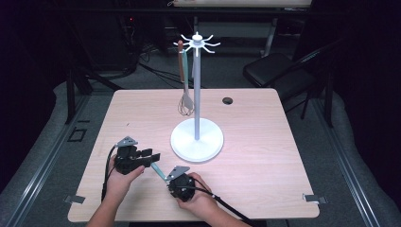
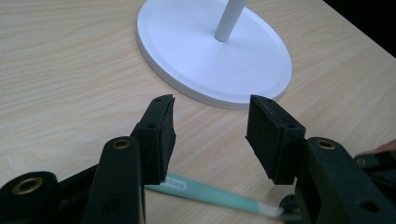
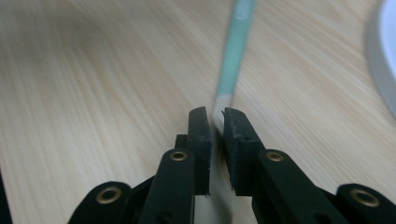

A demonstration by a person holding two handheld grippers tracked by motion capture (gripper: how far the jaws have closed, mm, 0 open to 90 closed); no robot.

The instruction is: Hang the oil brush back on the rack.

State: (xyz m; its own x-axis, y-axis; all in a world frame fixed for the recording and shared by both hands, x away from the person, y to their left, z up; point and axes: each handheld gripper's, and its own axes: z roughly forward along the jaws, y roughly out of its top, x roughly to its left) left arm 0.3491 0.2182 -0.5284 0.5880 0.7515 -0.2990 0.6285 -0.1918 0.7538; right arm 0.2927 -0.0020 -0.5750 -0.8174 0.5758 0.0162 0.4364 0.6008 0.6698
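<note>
**Two grippers working one teal handle: pick-up stage**

Two grippers are meeting over one slim utensil. The right gripper is pinching the pale end of the teal-handled utensil, its jaws nearly together with the handle squeezed between the pads. The left gripper is standing with its jaws wide apart and gripping nothing; the same handle is passing low behind them, just above or on the wooden table, which of the two I cannot tell. Just beyond is sitting the white round base of the hook stand, with a whisk already hanging from a top hook.

Judgement: the grasp is being secured. The next move is calling for a lift clear of the table, then threading the handle end onto a free hook.
</note>
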